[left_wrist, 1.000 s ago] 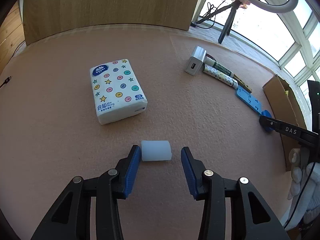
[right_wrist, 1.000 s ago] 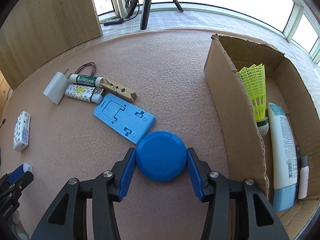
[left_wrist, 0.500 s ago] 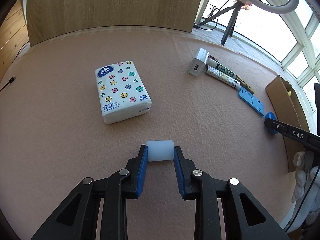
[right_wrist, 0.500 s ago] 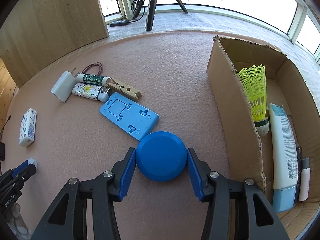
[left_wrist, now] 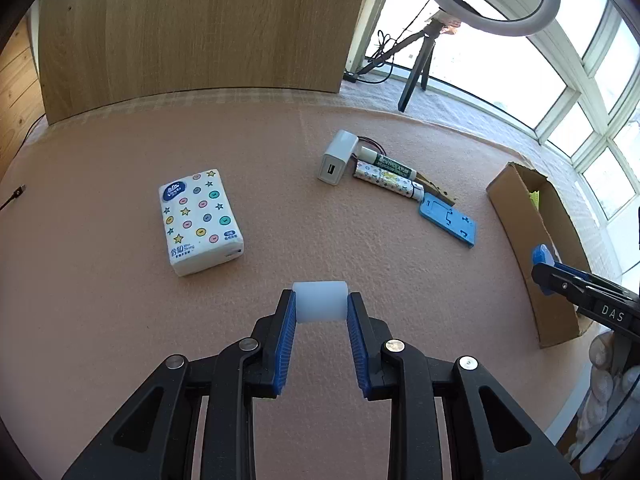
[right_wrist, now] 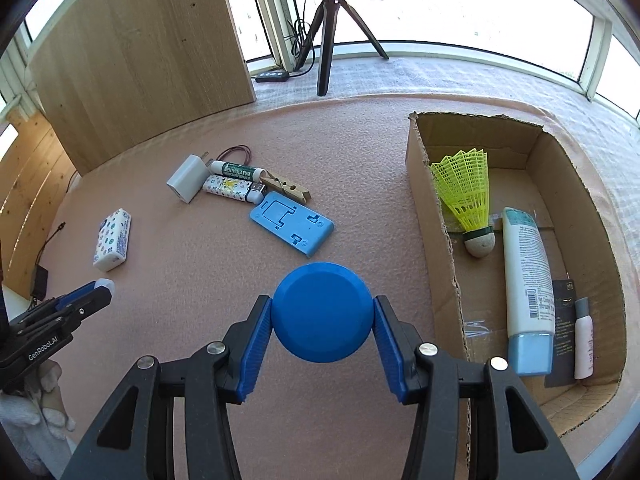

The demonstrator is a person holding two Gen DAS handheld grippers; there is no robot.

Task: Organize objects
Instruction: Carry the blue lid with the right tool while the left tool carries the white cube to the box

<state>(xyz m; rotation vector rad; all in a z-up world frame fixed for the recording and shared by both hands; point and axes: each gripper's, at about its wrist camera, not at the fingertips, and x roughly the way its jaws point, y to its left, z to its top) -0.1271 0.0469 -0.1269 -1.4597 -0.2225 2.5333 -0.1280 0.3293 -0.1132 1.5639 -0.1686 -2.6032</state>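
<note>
Newly lifted: cylinder (left_wrist: 319, 302), disc (right_wrist: 322, 317), tongs-clamped.

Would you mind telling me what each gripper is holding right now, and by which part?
The left gripper clamps the white cylinder across its two flat ends. The right gripper grips the blue round lid by opposite sides of its rim.

1 tissue pack (left_wrist: 200, 222), 1 charger (left_wrist: 337, 156), 2 small tubes (right_wrist: 236, 169), 1 clothespin (right_wrist: 286, 190), 1 blue plate (right_wrist: 292, 229), 1 cardboard box (right_wrist: 430, 216), 1 shuttlecock (right_wrist: 468, 196), 1 lotion tube (right_wrist: 526, 280).
</note>
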